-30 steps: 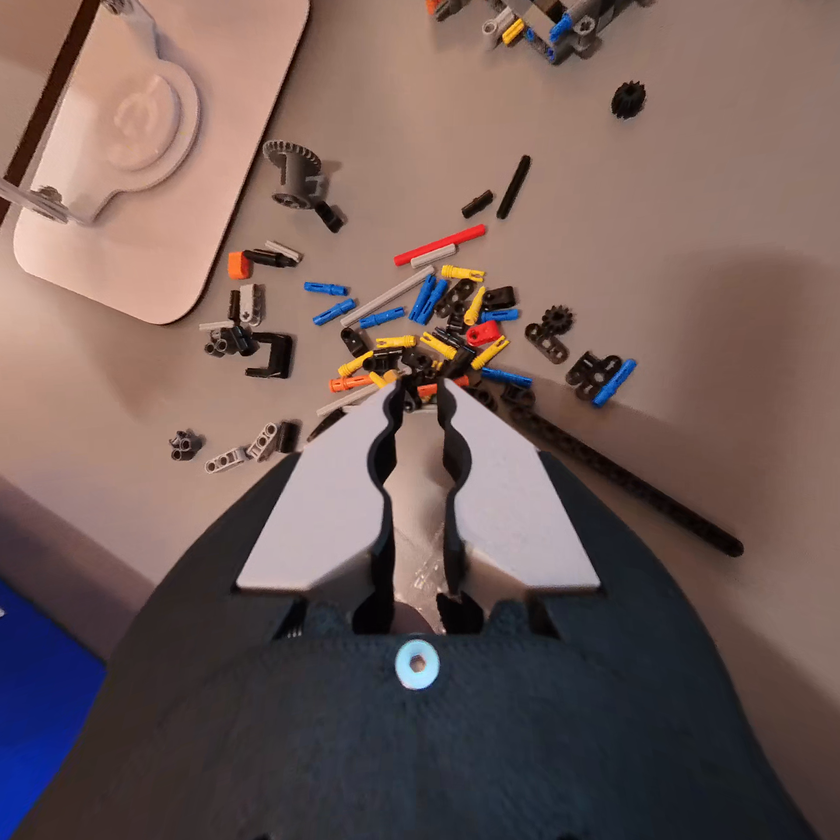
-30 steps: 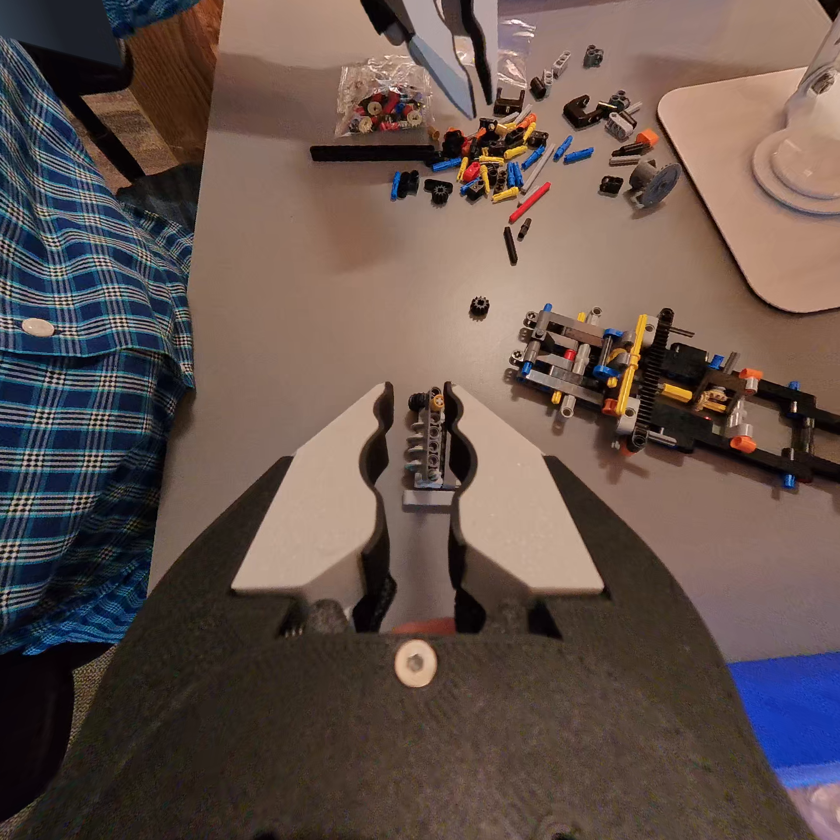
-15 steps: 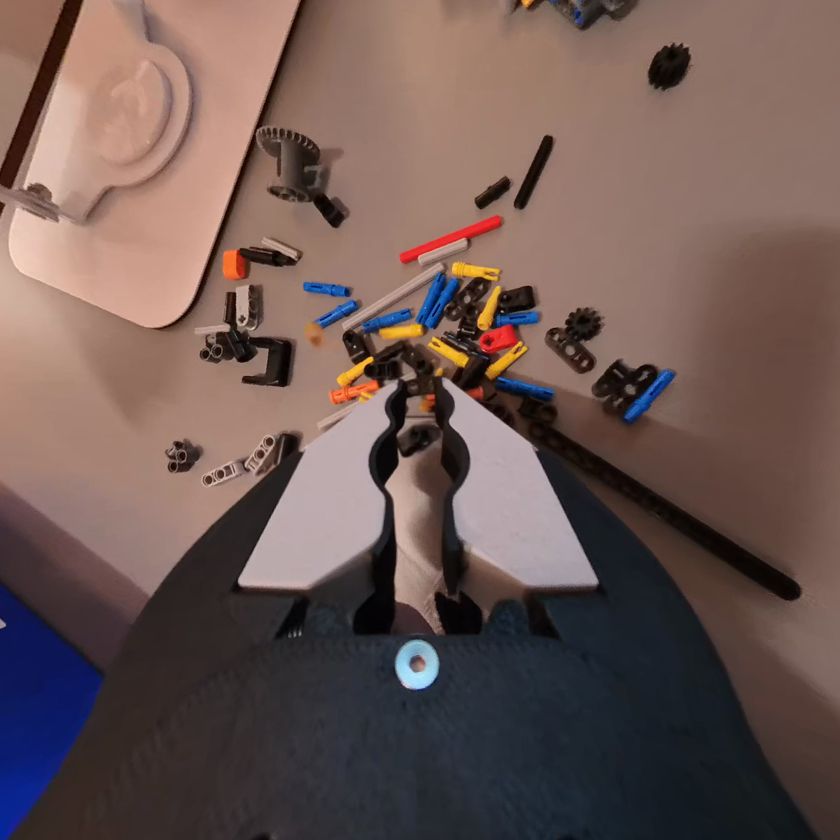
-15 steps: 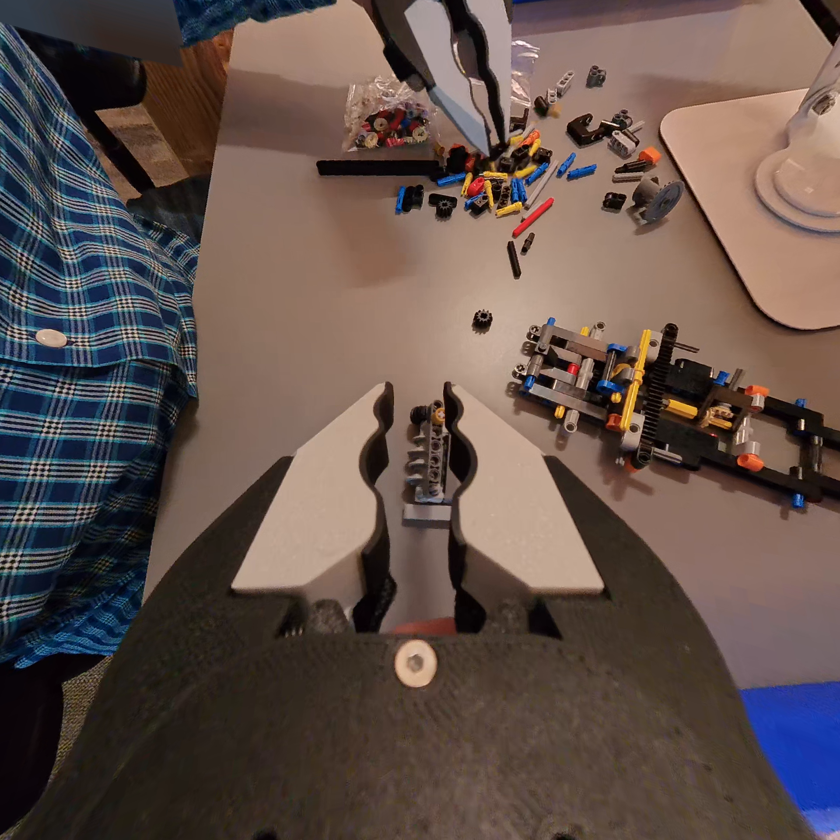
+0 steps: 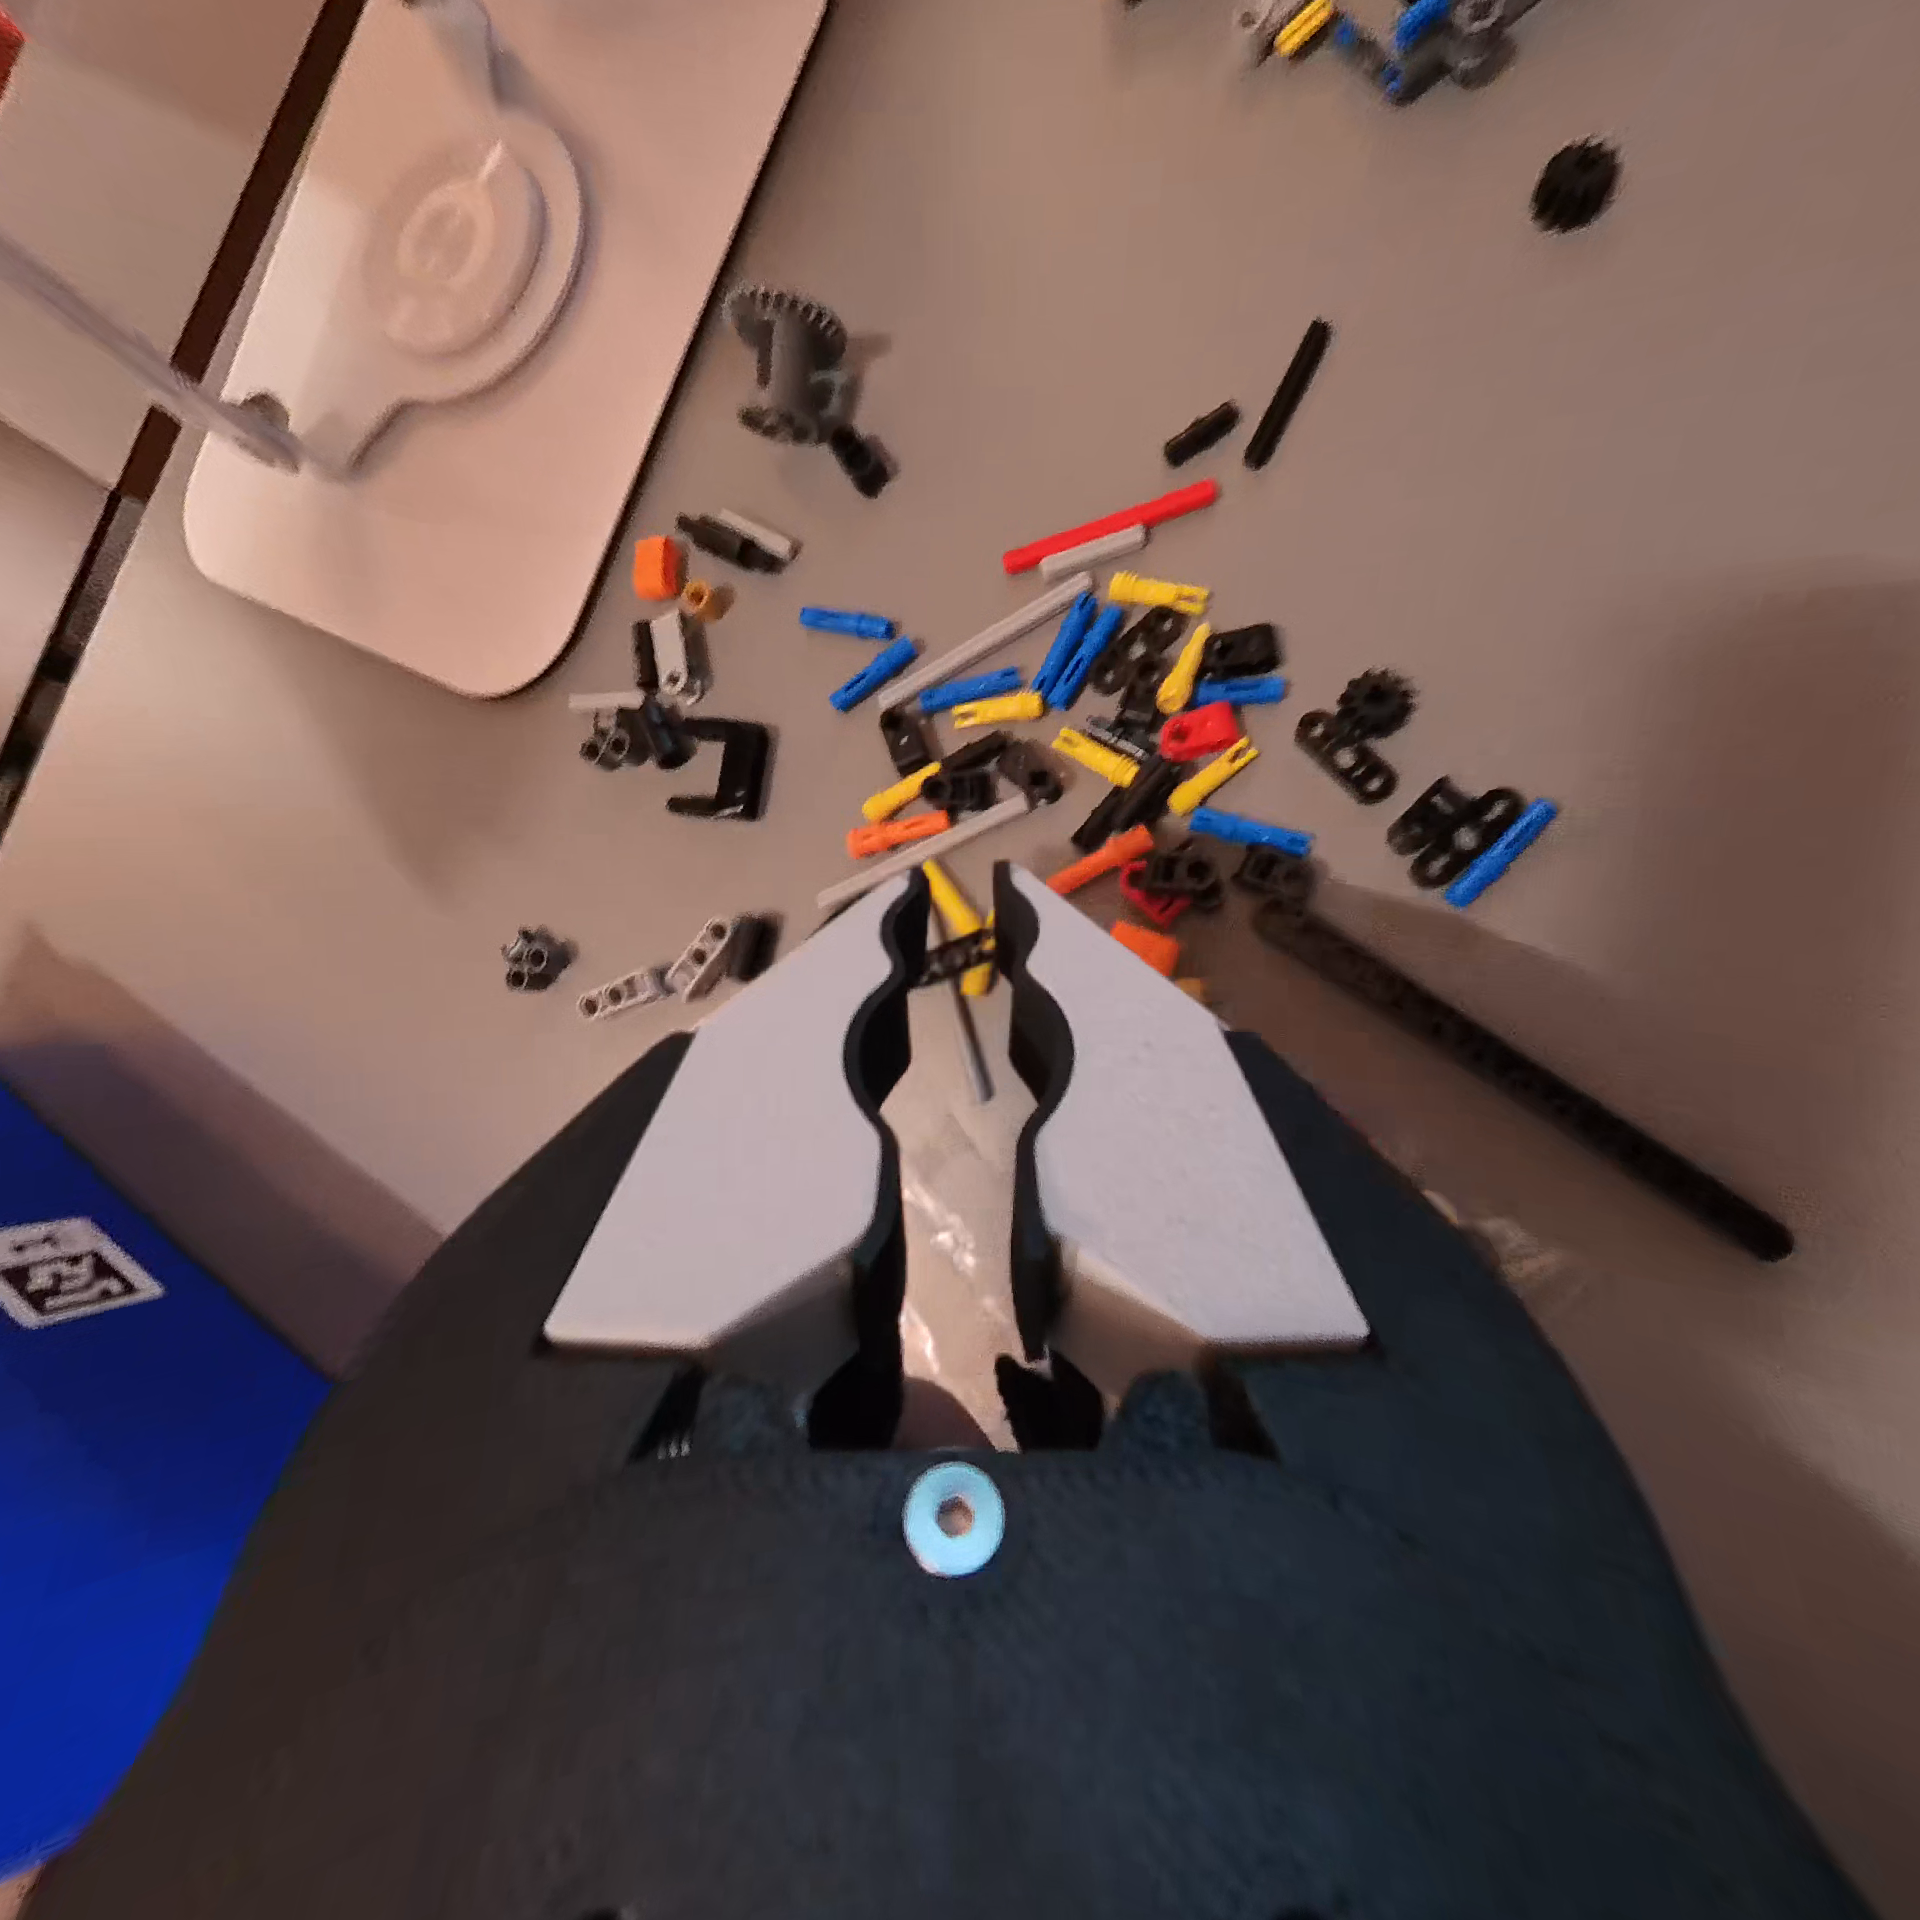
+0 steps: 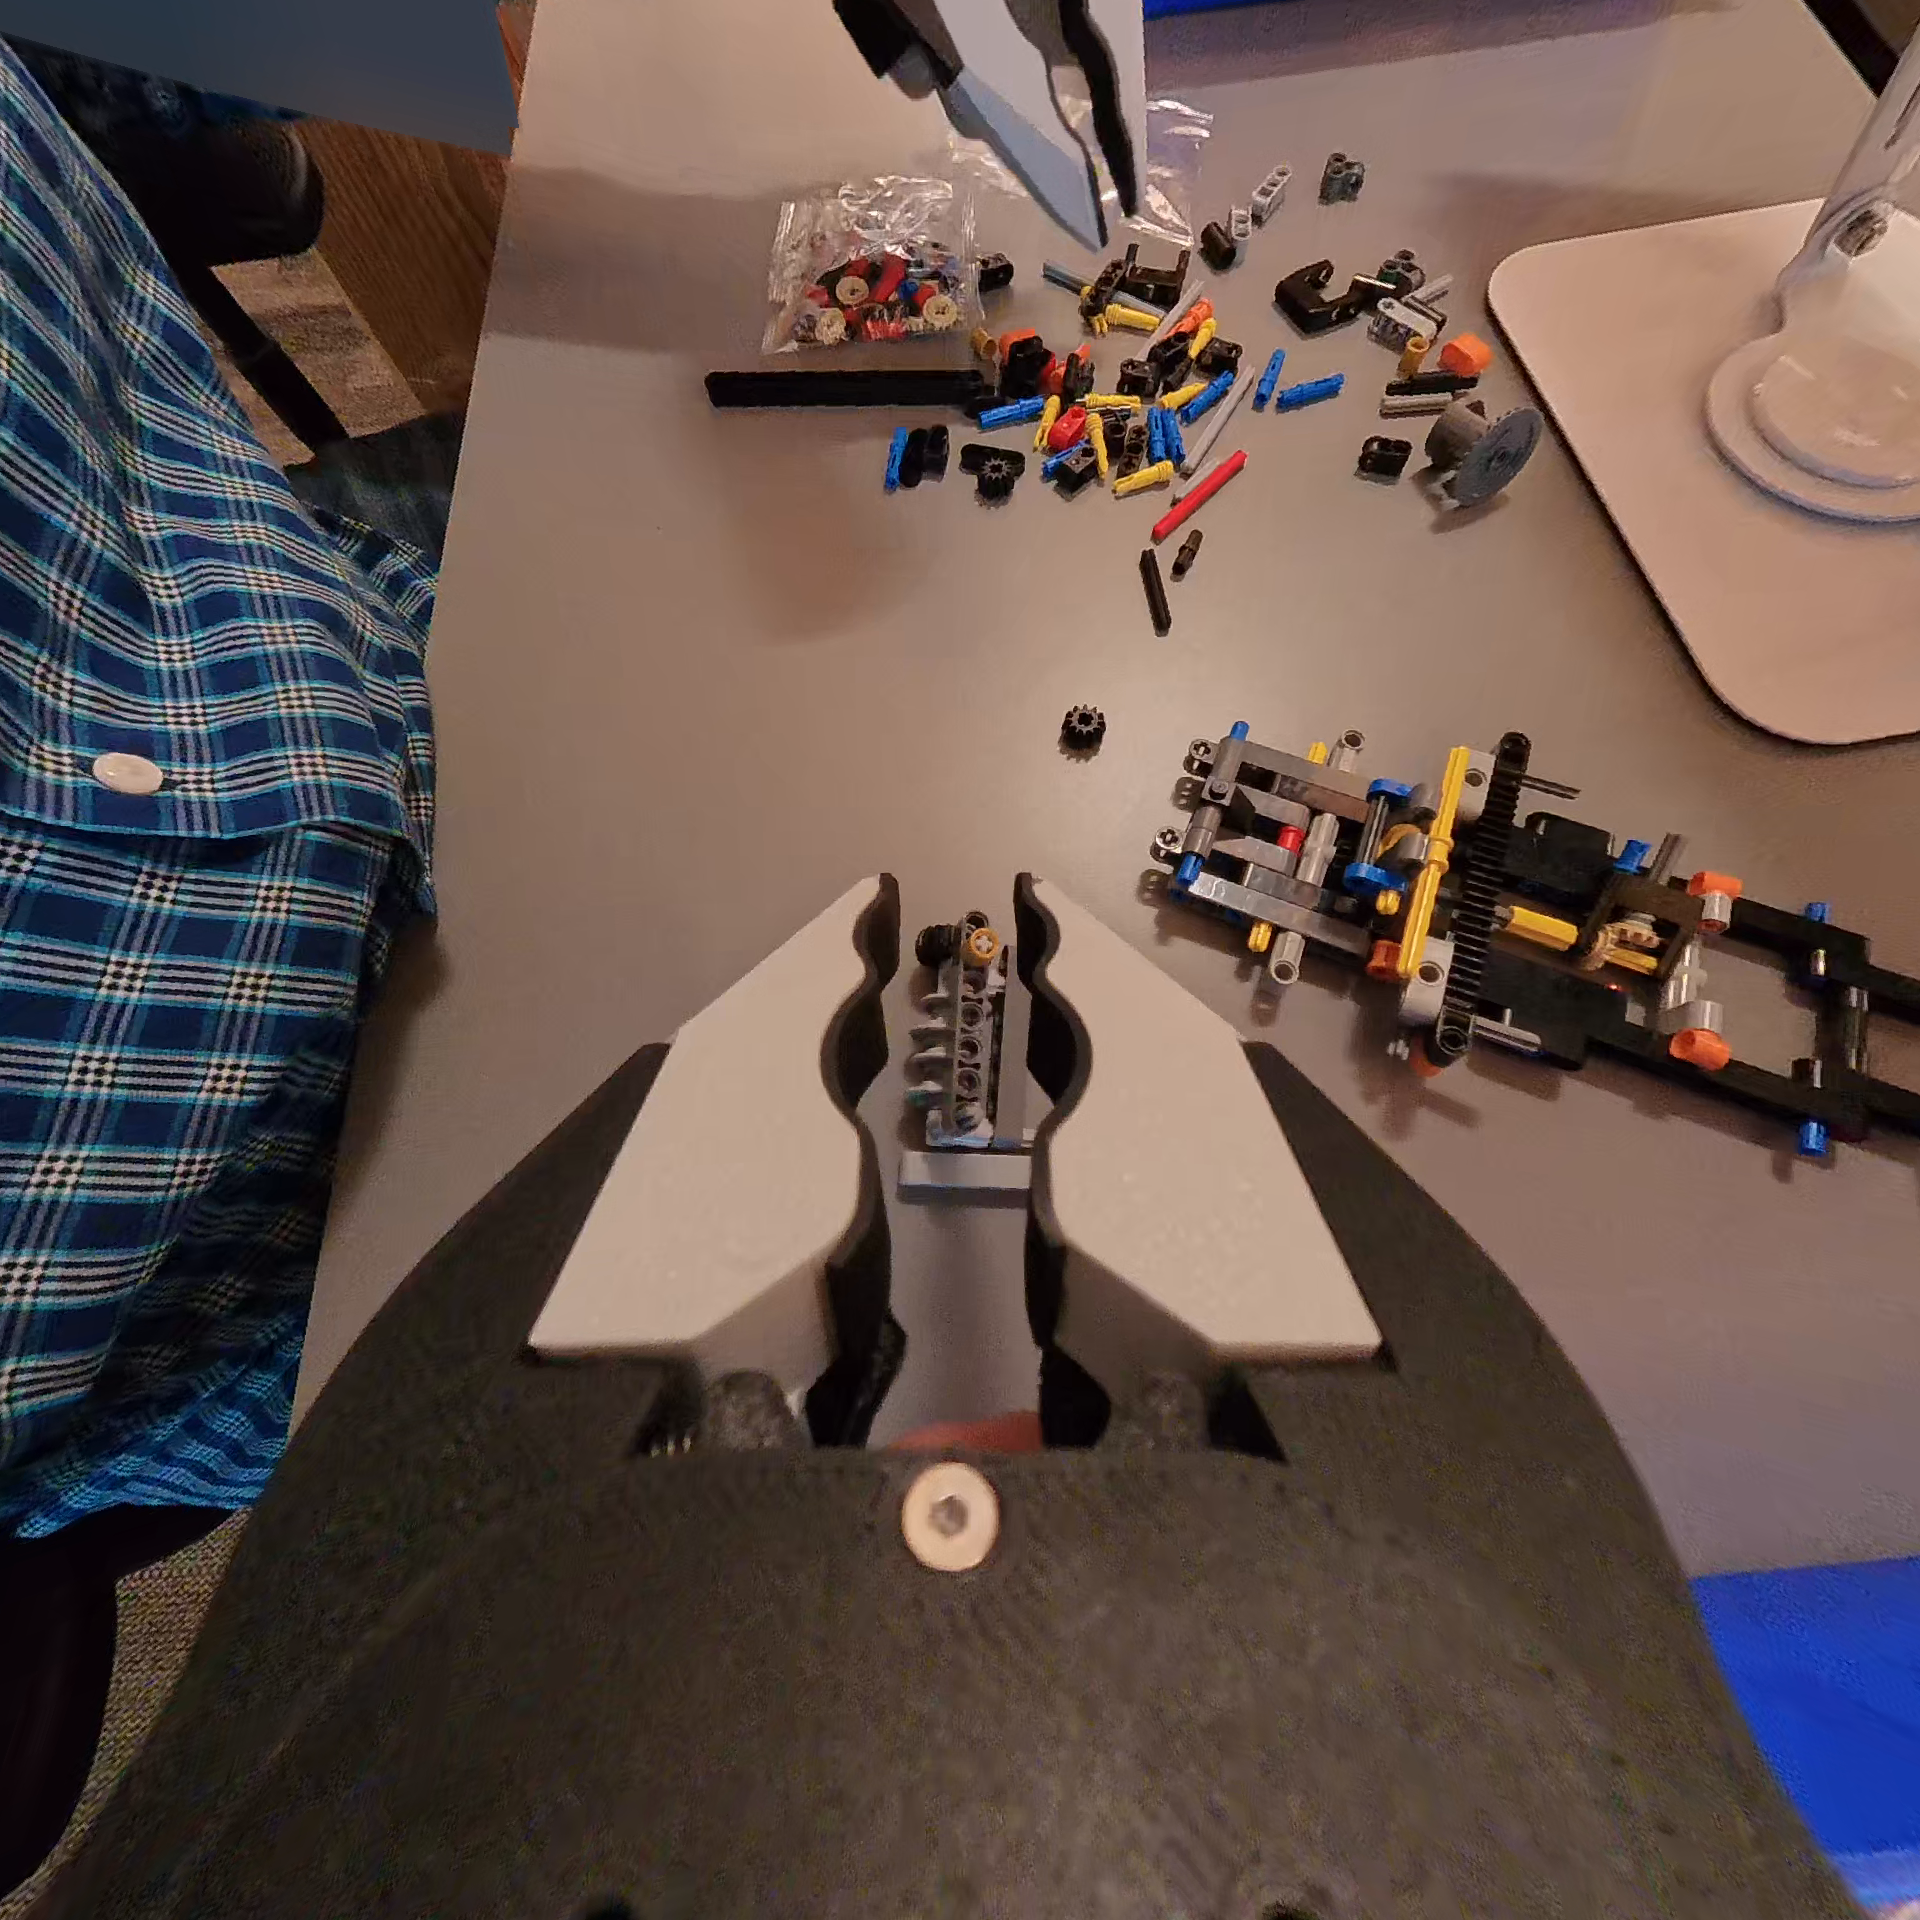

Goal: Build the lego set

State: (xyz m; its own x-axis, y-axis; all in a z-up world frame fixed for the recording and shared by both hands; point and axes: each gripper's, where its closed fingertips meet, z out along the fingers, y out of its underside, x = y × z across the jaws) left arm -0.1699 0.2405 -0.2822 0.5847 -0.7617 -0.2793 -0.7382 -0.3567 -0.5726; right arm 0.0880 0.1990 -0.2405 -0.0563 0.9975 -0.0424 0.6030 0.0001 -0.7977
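Observation:
My left gripper (image 5: 958, 883) hovers over the near edge of a pile of loose lego pins and connectors (image 5: 1091, 717). Its jaws stand a narrow gap apart. A yellow pin (image 5: 948, 902), a black piece (image 5: 956, 956) and a thin grey axle (image 5: 974, 1044) show through the gap on the table; nothing is clearly gripped. The right wrist view shows it above the pile's far side (image 6: 1107, 213). My right gripper (image 6: 951, 883) is shut on a small grey sub-assembly (image 6: 961, 1039), held above the grey table. The partly built chassis (image 6: 1455, 904) lies to its right.
A long black beam (image 6: 842, 387) and a clear bag of parts (image 6: 873, 281) lie left of the pile. A small black gear (image 6: 1084, 729) sits alone mid-table. A white stand base (image 6: 1714, 436) is at the right. A person's plaid shirt (image 6: 187, 727) borders the left edge. The gap from one gripper's tips to the other's is roughly 25 centimetres. The thin grey axle (image 5: 974, 1044) sits 5 centimetres or so from the ends of my left fingers. It turns up in the right wrist view (image 6: 1069, 285) as well.
My left gripper has drawn back from the middle of the pile to its edge, and some pieces were nudged. My right gripper still holds the sub-assembly, nearly in place.

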